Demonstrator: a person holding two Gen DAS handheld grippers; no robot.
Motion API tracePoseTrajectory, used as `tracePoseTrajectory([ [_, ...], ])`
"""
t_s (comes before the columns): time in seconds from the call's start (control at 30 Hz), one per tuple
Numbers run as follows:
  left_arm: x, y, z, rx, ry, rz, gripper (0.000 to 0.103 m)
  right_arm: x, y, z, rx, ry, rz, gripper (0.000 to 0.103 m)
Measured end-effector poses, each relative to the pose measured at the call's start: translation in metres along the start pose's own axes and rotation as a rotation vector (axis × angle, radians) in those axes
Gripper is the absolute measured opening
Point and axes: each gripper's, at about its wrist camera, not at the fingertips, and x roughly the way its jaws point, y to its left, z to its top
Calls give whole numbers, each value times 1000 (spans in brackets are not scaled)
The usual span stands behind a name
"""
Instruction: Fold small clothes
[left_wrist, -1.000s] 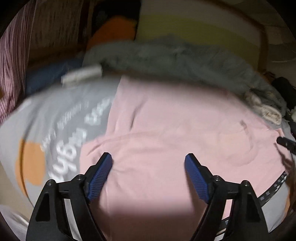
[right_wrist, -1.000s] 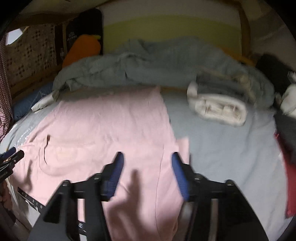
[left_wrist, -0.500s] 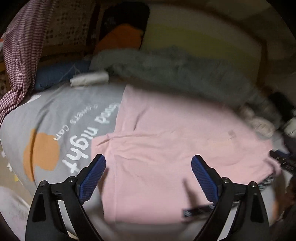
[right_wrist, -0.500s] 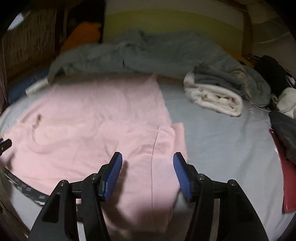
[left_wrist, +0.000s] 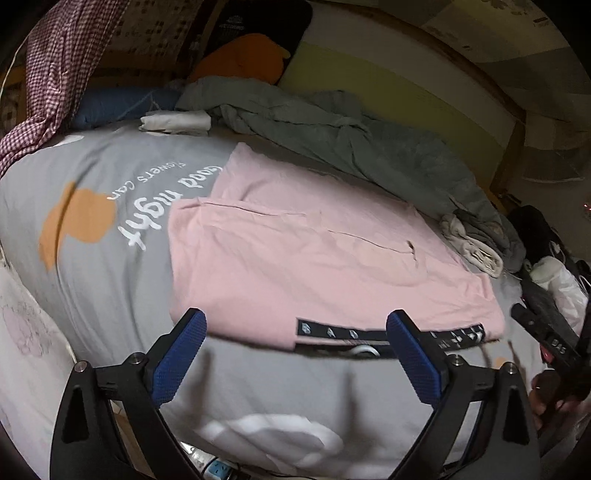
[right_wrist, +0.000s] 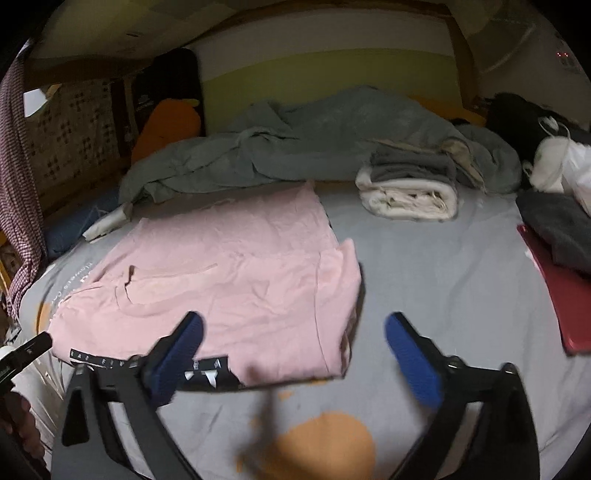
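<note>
Your left gripper and right gripper were both opening, fingers wide apart and empty; both had drawn back off the pink shirt since earlier.

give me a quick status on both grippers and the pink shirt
Left gripper and right gripper opening, nothing held. Pink shirt lies folded on grey sheet. Nothing in the way.

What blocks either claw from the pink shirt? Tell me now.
Nothing visible does. The left claw and right claw are both opening with nothing between the jaws, just short of the shirt, with only bare grey sheet before its near edge. The towel roll lies beyond it.
</note>
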Motion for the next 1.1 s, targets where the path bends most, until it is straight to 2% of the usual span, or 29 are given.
tracePoseTrajectory([
  [0.1,5,-1,-3,18,23,0,100,2,3,-4,-23,11,17,102],
  [0.23,14,13,-6,-84,83,18,99,16,3,-5,-4,75,-12,102],
  [0.33,25,20,-11,-123,158,8,88,20,1,-10,1,95,-27,102],
  [0.43,32,26,-17,-178,212,-12,88,22,0,-14,9,118,-18,102],
  [0.6,41,29,-16,-165,251,-49,88,25,1,-14,14,168,1,102],
  [0.7,45,42,-10,-254,280,-105,88,18,-3,-13,96,207,125,102],
  [0.8,44,44,-5,-344,330,-102,86,13,-15,-19,273,263,280,102],
  [0.9,39,45,-2,-447,294,-144,82,23,-27,-30,440,321,395,102],
  [1.0,46,55,-6,-528,277,-105,73,38,-35,-39,530,334,398,93],
  [1.1,41,65,-15,-632,225,-117,67,45,-38,-33,556,288,396,89],
])
